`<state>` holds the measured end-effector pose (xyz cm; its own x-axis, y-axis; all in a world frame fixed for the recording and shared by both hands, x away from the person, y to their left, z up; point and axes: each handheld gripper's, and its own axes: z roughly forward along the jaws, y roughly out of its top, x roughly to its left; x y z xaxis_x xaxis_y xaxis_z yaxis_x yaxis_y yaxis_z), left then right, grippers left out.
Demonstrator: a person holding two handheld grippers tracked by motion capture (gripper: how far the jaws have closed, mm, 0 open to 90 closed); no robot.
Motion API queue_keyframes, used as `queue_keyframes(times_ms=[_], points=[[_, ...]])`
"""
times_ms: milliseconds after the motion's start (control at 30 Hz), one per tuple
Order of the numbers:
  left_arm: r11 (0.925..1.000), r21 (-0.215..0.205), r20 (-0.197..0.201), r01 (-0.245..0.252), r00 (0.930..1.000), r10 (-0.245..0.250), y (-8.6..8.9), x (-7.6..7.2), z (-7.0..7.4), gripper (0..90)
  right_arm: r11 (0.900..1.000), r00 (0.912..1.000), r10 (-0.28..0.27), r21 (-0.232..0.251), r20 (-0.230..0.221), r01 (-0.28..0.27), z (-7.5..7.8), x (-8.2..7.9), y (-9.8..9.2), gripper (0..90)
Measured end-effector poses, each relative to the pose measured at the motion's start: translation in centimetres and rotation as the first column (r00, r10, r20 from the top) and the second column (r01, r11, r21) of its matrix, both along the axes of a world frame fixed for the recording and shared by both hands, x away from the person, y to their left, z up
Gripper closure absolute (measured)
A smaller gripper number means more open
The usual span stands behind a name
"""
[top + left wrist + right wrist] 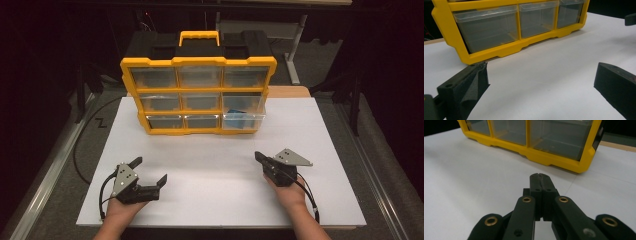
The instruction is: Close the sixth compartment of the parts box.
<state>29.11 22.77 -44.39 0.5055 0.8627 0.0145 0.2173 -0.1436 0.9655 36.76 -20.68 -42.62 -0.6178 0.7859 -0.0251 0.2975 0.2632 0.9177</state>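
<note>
A yellow and black drawer cabinet (197, 62) stands at the far middle of the white tabletop (210, 195), with three rows of three clear drawers. Something blue (239, 117) lies in its bottom right drawer. My left gripper (150, 170) rests near the front left, held by a hand, its jaws wide open with nothing between them. In the left gripper view, the left gripper (541, 77) faces the cabinet's bottom row (506, 51). My right gripper (258, 156) sits at the front right, shut on nothing. The right gripper (540, 176) points at the cabinet's lower right corner (549, 158).
A black cable (82, 145) curls on the floor left of the table. A grey desk leg (295, 45) stands behind the cabinet at the right. Dark floor surrounds the table. The other gripper's jaw (630, 19) shows at the top right of the left gripper view.
</note>
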Motion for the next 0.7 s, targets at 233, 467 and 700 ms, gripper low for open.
queue_keyframes(times_ms=[233, 467, 700], points=[[0.9999, 0.01, -0.004, 0.008, 1.0, -0.008, -0.1, 0.1, -0.1, 0.3, 1.0, 0.9998, 0.0, 0.017, 0.021, 0.0, 1.2, 0.8, 0.3, 90.0], [0.9999, 0.01, -0.003, 0.009, 1.0, -0.009, -0.1, 0.0, -0.1, 0.3, 1.0, 0.998, 0.003, 0.025, 0.064, -0.005, 2.6, 1.5, 1.3, 90.0], [0.9999, 0.011, -0.003, 0.012, 0.9999, -0.012, -0.1, 0.0, -0.1, 0.3, 0.999, 0.995, 0.008, 0.035, 0.1, -0.011, 4.1, 2.1, 2.2, 90.0]])
